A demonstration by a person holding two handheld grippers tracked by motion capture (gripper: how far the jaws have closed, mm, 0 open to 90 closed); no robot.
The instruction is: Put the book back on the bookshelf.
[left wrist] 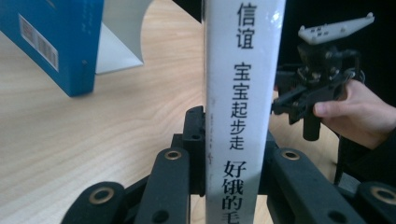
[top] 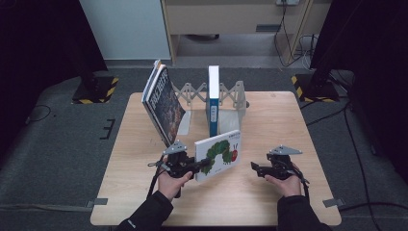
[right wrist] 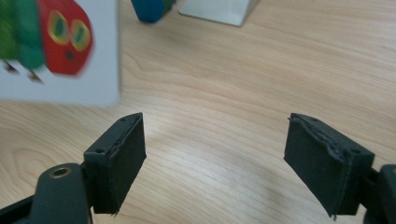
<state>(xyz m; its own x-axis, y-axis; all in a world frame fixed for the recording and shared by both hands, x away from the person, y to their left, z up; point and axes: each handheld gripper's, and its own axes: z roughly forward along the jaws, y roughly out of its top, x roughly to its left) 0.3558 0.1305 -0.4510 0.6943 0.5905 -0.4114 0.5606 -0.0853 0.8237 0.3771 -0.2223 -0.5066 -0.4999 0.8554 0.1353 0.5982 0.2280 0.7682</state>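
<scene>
One picture book (top: 219, 155), white cover with a green caterpillar and red head, held upright and slightly tilted above the near middle of the wooden table (top: 269, 202), clear of its surface. Holder: left gripper (top: 195, 166), jaws clamped on the spine edge, the printed spine (left wrist: 243, 107) standing straight between them in the left gripper view. Right gripper (top: 255, 168): just beside the book's free edge, jaws apart, nothing between its pads (right wrist: 122, 156). Handling, judged: a thin book, stiff across its covers, light, with a glossy cover likely to slip under a weak pinch; held by one edge it may swing or sag open. Best hold: low on the spine, where pages are bound. Nearby: blue book (top: 213, 101) upright in the folding rack (top: 238, 94); dark book (top: 163, 106) leaning at the rack's left.
</scene>
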